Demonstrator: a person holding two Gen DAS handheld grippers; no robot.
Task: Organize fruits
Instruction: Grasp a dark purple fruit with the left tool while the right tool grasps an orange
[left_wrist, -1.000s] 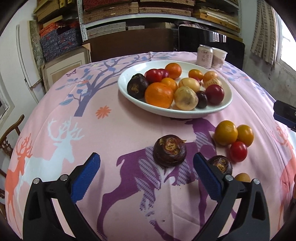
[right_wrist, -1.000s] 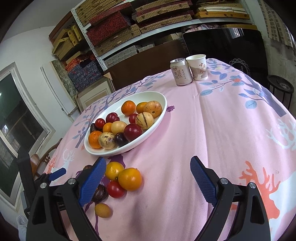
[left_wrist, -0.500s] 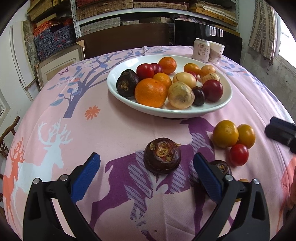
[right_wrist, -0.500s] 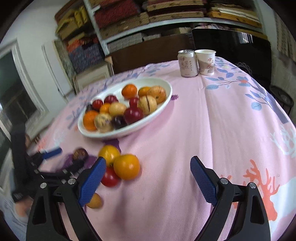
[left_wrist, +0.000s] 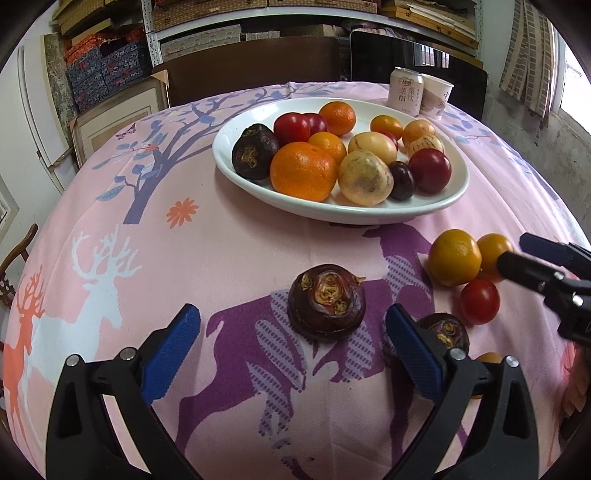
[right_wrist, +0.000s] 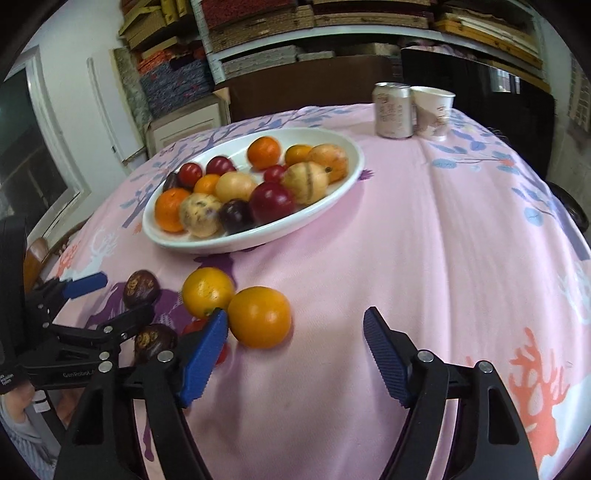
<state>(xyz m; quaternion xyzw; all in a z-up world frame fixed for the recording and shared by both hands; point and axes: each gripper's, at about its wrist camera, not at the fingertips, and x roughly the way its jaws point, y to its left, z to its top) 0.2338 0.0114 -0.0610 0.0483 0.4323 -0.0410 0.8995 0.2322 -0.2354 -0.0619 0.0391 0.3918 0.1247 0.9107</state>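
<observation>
Since a second ago both tools have closed in on the loose fruit: the left hand-held gripper (left_wrist: 293, 339) has advanced until the large dark purple fruit (left_wrist: 326, 301) sits just ahead of its wide-spread blue pads, and the right hand-held gripper (right_wrist: 293, 345) has swung toward the orange pair, so that the nearer orange fruit (right_wrist: 259, 316) now lies just inside its left pad, jaws likewise wide and holding nothing. The remaining strays rest on the pink deer-print cloth of the bench (left_wrist: 229, 251), short of the white bowl (left_wrist: 456, 194): a second orange fruit (right_wrist: 207, 292), a small red tomato (left_wrist: 479, 301), a smaller dark purple fruit (left_wrist: 447, 332) partly behind the left tool's right pad, and a sliver of a yellow one, mostly hidden. The big purple fruit looks firm and hard-rinded, with a rough woody crown facing up; it is probably moderately heavy and not fragile, best pinched across its widest girth, below the crown, so the pads meet smooth rind. The orange fruits appear smooth, round and liable to roll or squirt out, so a centred grip across the equator with modest force seems wise. The tomato is likely the softest and needs the gentlest squeeze. The bowl is already crowded, so placed fruit may tumble off the pile.
</observation>
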